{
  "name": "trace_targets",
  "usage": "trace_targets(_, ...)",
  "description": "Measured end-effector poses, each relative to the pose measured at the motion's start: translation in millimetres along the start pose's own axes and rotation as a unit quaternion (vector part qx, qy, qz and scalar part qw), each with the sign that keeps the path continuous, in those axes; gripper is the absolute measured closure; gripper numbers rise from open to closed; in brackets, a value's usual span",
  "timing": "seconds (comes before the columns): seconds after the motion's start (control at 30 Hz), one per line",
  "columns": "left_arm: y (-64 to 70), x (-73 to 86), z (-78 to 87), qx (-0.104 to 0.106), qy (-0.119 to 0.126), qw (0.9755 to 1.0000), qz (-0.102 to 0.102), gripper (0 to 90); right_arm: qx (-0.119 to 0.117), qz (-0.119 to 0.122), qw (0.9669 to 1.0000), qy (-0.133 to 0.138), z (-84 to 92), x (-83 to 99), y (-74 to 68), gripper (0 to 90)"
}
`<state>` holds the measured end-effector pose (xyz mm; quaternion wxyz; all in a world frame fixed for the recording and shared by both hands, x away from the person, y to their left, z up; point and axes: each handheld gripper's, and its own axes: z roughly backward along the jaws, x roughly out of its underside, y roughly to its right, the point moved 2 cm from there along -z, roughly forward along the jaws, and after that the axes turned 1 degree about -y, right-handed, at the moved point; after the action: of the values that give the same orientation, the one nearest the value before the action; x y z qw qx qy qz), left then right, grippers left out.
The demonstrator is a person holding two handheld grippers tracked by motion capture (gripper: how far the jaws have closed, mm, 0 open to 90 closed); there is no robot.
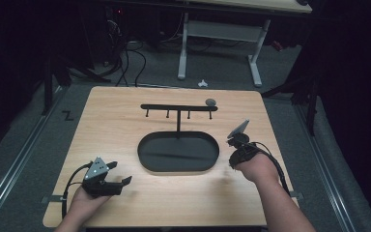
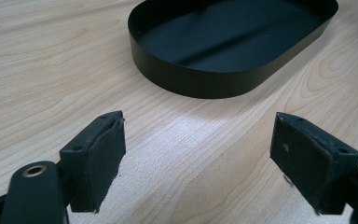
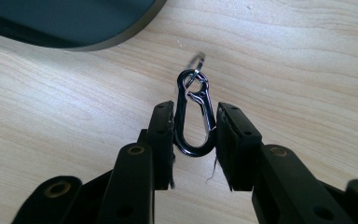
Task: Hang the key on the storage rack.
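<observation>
Carabiner clip [image 3: 194, 116], black with a small metal ring [image 3: 195, 61] at its far end, sits pinched between the jaws of the right gripper [image 3: 195, 140], just above the wooden table [image 3: 307, 70] near the right end of the tray.

At the left of the table, the left gripper [image 1: 118, 180] rests near the front edge in the person's left hand [image 1: 84, 200]; its jaws stand wide apart with nothing between them, and its own camera looks over bare wood toward the tray [image 2: 200, 81]. The tray [image 1: 147, 162] is a black oval with a low wall, lying in the middle of the table. From its far side rises a thin black post with a crossbar [image 1: 178, 107] that carries short pegs hanging down. A small grey round thing [image 1: 210, 102], too blurred to name for sure, lies beside the crossbar's right end. Right of the tray, the right hand [image 1: 256, 169] grips its tool [image 1: 239, 145], which points down at the table.
</observation>
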<state>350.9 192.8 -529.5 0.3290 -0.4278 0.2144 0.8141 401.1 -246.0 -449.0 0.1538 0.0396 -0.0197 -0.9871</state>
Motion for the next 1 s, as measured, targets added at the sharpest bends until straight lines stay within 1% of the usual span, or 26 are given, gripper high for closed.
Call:
trace_targets(0.17,0.2,0.0,-0.4,0.001,-0.001,1.0,0.0,18.7,0.005,0.001,1.0,0.006,8.9,-0.4,-1.2,68.1)
trace_targets(0.27,0.3,0.0,-0.6,0.001,-0.002,1.0,0.0,18.7,0.004,0.001,0.9999,0.013,16.0,-1.3,-0.3,68.1)
trace_targets(0.3,0.1,0.0,-0.6,0.001,-0.002,1.0,-0.001,18.7,0.004,0.001,0.9999,0.013,16.0,-1.3,-0.3,68.1)
trace_targets(0.33,0.2,0.1,-0.6,0.001,-0.002,1.0,0.0,18.7,0.005,0.001,0.9998,0.019,21.6,-1.8,-0.2,68.1)
trace_targets(0.37,0.2,0.1,-0.6,0.001,-0.002,1.0,0.0,18.7,0.005,0.001,0.9998,0.019,21.6,-1.8,-0.2,68.1)
trace_targets(0.4,0.3,0.1,-0.7,0.002,-0.002,1.0,0.0,18.7,0.006,0.001,0.9997,0.023,27.9,-2.3,-0.4,68.2)
trace_targets(0.6,0.7,-0.1,-0.8,0.002,-0.002,1.0,-0.001,18.7,0.01,0.004,0.9991,0.042,47.9,-4.5,-3.3,68.1)
trace_targets(0.67,0.9,-0.2,-1.0,0.002,-0.002,1.0,-0.001,18.7,0.011,0.002,0.999,0.044,54.4,-5.1,-5.3,68.1)
trace_targets(0.7,0.9,-0.2,-1.0,0.002,-0.002,1.0,-0.001,18.7,0.013,0.008,0.9988,0.047,57.4,-5.8,-5.7,68.2)
trace_targets(1.0,1.4,-0.1,-1.2,0.003,-0.004,1.0,-0.002,18.7,0.02,0.015,0.9979,0.061,81.4,-10.0,-13.0,68.1)
